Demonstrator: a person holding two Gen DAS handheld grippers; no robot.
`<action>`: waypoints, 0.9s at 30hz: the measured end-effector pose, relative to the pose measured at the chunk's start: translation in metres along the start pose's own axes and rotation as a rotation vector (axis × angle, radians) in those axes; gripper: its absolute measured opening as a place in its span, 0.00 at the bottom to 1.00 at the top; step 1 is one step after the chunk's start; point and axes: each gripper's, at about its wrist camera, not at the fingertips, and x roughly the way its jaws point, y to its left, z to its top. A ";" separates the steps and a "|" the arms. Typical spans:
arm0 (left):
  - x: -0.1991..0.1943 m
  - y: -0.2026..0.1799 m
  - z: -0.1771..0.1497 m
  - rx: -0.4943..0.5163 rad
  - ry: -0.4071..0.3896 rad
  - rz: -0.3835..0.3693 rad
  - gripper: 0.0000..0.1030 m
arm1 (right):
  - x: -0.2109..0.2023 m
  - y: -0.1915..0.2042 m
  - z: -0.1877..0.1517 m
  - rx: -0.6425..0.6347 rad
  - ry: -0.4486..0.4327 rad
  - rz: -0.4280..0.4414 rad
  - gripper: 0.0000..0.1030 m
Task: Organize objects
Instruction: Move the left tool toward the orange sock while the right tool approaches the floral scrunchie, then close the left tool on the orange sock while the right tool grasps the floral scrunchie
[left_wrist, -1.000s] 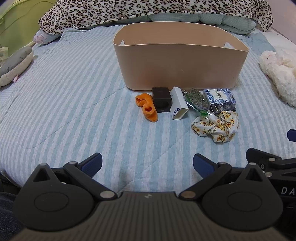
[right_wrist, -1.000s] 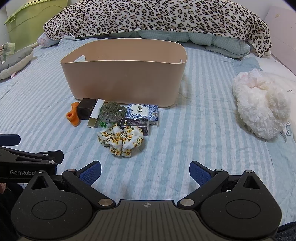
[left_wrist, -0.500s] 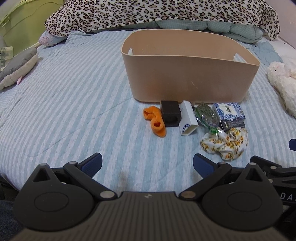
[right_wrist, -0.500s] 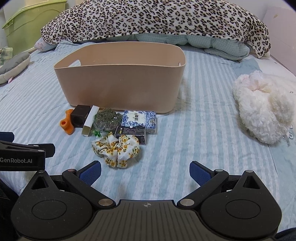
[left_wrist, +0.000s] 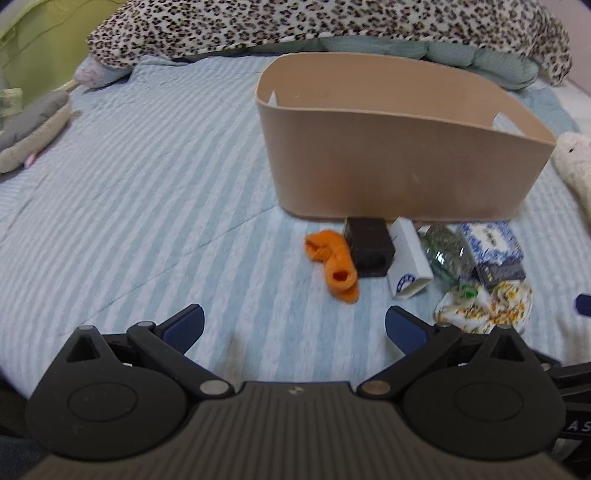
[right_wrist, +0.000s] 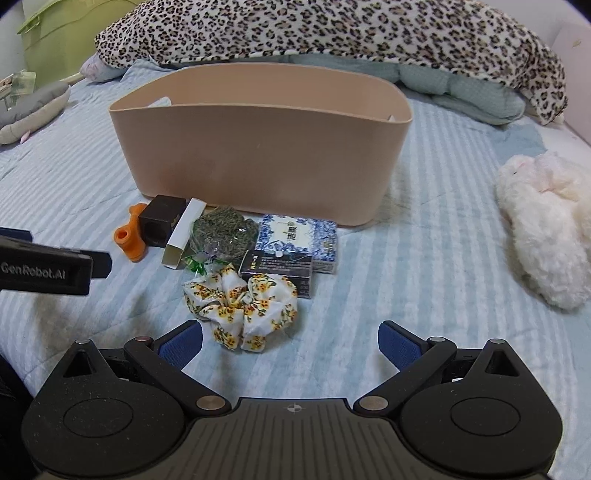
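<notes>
A beige bin (left_wrist: 402, 162) (right_wrist: 258, 155) stands on the striped bedspread. In front of it lie an orange piece (left_wrist: 334, 266) (right_wrist: 129, 236), a black box (left_wrist: 369, 245) (right_wrist: 160, 219), a white carton (left_wrist: 408, 264) (right_wrist: 184, 232), a green packet (left_wrist: 448, 253) (right_wrist: 223, 230), a blue-and-white box (left_wrist: 493, 242) (right_wrist: 297, 236), a dark box (right_wrist: 277, 266) and a floral scrunchie (left_wrist: 487, 304) (right_wrist: 240, 306). My left gripper (left_wrist: 294, 326) is open and empty, short of the orange piece. My right gripper (right_wrist: 290, 341) is open and empty, just short of the scrunchie.
A white plush toy (right_wrist: 546, 225) lies at the right. A grey plush (left_wrist: 33, 129) lies at the left. A leopard-print blanket (right_wrist: 332, 33) runs along the back. A green crate (right_wrist: 55, 37) stands at the back left. The left gripper's finger (right_wrist: 55, 269) shows in the right wrist view.
Both grippers have moved forward toward the objects, which now look larger and nearer. The left view has shifted left, so the bin sits further right. Both stay open.
</notes>
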 end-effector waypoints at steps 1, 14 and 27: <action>0.003 0.001 0.001 0.005 -0.011 0.001 1.00 | 0.003 0.000 0.001 0.002 0.004 0.005 0.97; 0.051 0.000 0.011 0.036 -0.020 -0.057 0.94 | 0.039 -0.011 0.008 0.092 0.026 0.092 0.88; 0.063 0.001 0.014 0.038 -0.007 -0.121 0.29 | 0.043 -0.011 0.007 0.080 -0.003 0.141 0.29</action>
